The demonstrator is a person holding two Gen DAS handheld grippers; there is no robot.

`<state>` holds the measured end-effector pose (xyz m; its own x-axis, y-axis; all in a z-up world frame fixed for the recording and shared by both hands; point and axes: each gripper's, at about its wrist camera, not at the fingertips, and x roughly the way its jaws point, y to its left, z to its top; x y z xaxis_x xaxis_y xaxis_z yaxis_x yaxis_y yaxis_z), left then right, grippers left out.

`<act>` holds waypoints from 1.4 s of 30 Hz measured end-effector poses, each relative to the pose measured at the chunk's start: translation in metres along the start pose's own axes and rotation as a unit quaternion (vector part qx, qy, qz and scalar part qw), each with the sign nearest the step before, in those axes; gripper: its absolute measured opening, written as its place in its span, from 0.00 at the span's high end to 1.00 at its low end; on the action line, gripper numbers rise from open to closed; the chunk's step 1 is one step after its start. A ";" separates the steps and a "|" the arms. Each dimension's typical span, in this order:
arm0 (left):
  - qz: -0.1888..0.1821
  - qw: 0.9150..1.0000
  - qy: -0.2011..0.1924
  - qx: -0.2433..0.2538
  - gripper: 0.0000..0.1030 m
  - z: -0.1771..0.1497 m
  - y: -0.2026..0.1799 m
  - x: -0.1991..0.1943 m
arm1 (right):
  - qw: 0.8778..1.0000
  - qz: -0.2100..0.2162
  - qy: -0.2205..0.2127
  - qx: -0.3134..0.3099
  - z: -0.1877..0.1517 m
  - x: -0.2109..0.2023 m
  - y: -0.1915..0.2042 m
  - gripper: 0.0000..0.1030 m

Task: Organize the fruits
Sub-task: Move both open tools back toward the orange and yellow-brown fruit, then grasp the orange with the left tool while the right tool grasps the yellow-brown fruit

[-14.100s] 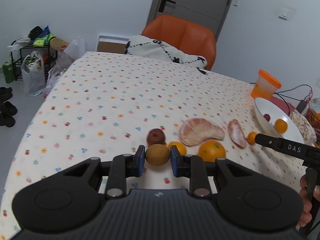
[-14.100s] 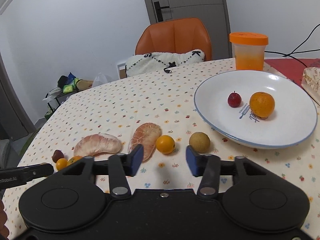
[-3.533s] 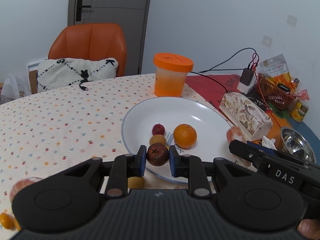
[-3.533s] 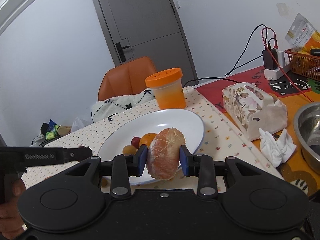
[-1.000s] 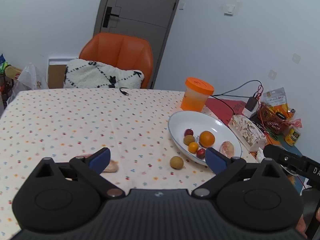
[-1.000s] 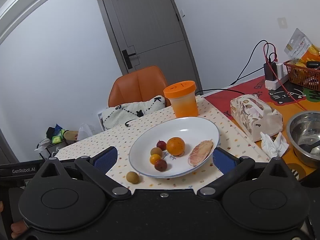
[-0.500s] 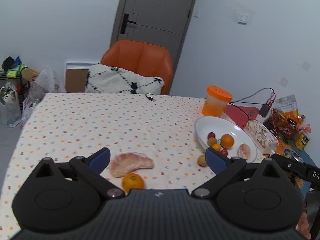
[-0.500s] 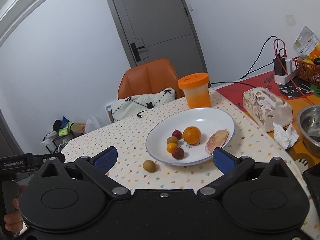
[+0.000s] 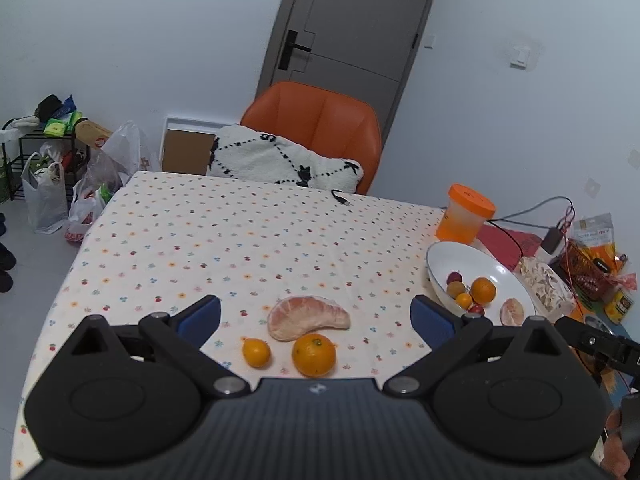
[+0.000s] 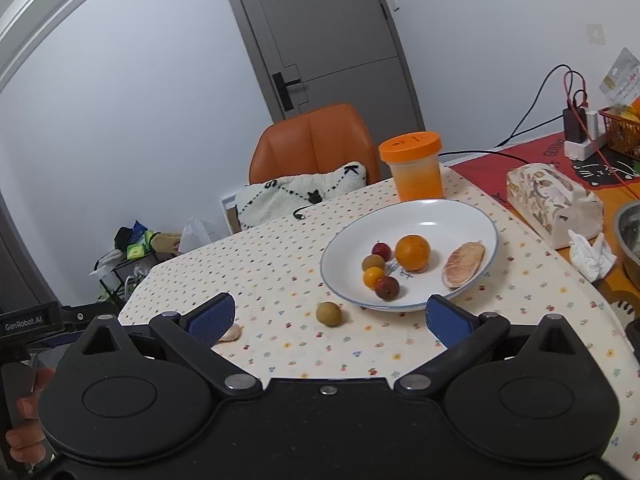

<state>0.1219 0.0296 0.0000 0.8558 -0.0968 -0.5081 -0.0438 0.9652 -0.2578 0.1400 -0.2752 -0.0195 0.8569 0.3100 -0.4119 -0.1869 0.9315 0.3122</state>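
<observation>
Fruits mostly sat gathered on the plate (image 10: 476, 216) at center frame; both tools (image 9: 316, 316) (image 10: 330, 316) hung spread, empty, ready for strays.

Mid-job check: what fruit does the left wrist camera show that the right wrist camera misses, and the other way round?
Only the left wrist view shows the large orange and the small orange fruit on the tablecloth, with the whole pomelo segment behind them; the right view catches only a sliver of something pale behind its claw's finger. Only the right wrist view shows the brown-green fruit on the tablecloth near the plate. Both show the white plate holding six fruits, the orange-lidded jar, and their own claw open and empty: left claw, right claw.
</observation>
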 end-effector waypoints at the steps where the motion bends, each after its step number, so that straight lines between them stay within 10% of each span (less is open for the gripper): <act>1: 0.002 1.000 -0.001 -0.004 0.03 -0.001 0.002 0.001 | 1.000 0.001 0.001 -0.004 0.000 0.000 0.002 0.00; 17: -0.009 1.000 0.012 -0.006 0.04 -0.022 0.004 0.022 | 1.000 -0.014 0.005 -0.021 -0.013 0.022 0.011 0.01; 22: -0.017 1.000 0.011 -0.011 0.05 -0.027 0.003 0.027 | 0.999 -0.023 0.026 -0.015 -0.022 0.035 0.014 0.19; 42: -0.025 0.997 0.066 -0.014 0.41 -0.044 -0.004 0.074 | 0.999 -0.028 0.047 0.001 -0.030 0.077 0.016 0.42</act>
<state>0.1626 0.0076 -0.0732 0.7815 -0.1781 -0.5979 -0.0189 0.9512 -0.3080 0.1887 -0.2309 -0.0716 0.8174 0.2747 -0.5063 -0.1400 0.9473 0.2880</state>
